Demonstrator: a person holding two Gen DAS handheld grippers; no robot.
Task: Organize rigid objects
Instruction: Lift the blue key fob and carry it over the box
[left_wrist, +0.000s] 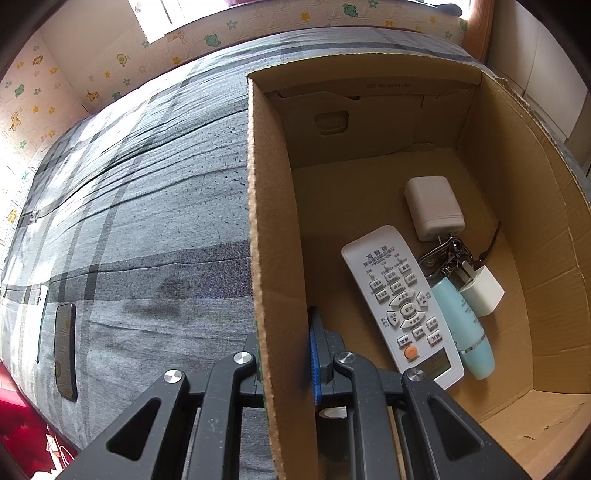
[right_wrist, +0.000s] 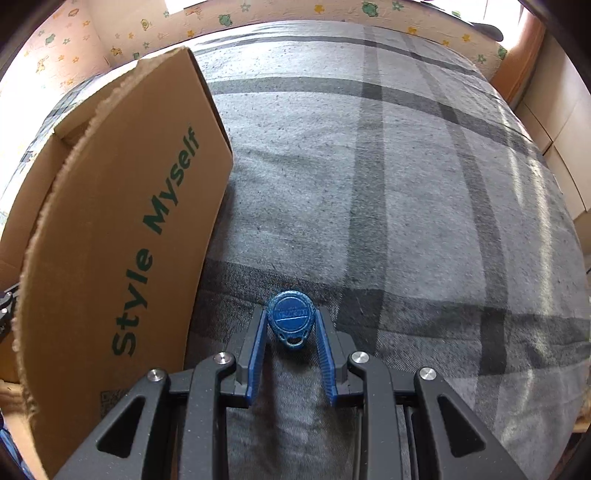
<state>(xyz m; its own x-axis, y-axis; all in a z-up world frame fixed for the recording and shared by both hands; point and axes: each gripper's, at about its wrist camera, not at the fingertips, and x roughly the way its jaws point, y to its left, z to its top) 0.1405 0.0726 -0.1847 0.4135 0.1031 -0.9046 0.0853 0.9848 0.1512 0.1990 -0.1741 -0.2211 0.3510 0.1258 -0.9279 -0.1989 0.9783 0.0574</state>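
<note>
My right claw (right_wrist: 290, 321) pinches the small blue teardrop plastic key fob (right_wrist: 290, 316) at its broad sides: light, rigid, slick. My left claw (left_wrist: 284, 354) clamps the brown cardboard box wall (left_wrist: 273, 258).

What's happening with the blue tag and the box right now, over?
Left gripper clamped on cardboard box wall. Right gripper pinching blue key fob over grey bedspread. Box beside it, path clear.

Cardboard box (right_wrist: 122, 229) side reads "Style Myself".

box (left_wrist: 280, 229) 1 | remote (left_wrist: 402, 306) 1 | chargers (left_wrist: 434, 210) 2 | tube (left_wrist: 463, 325) 1 | fob (right_wrist: 290, 317) 1
</note>
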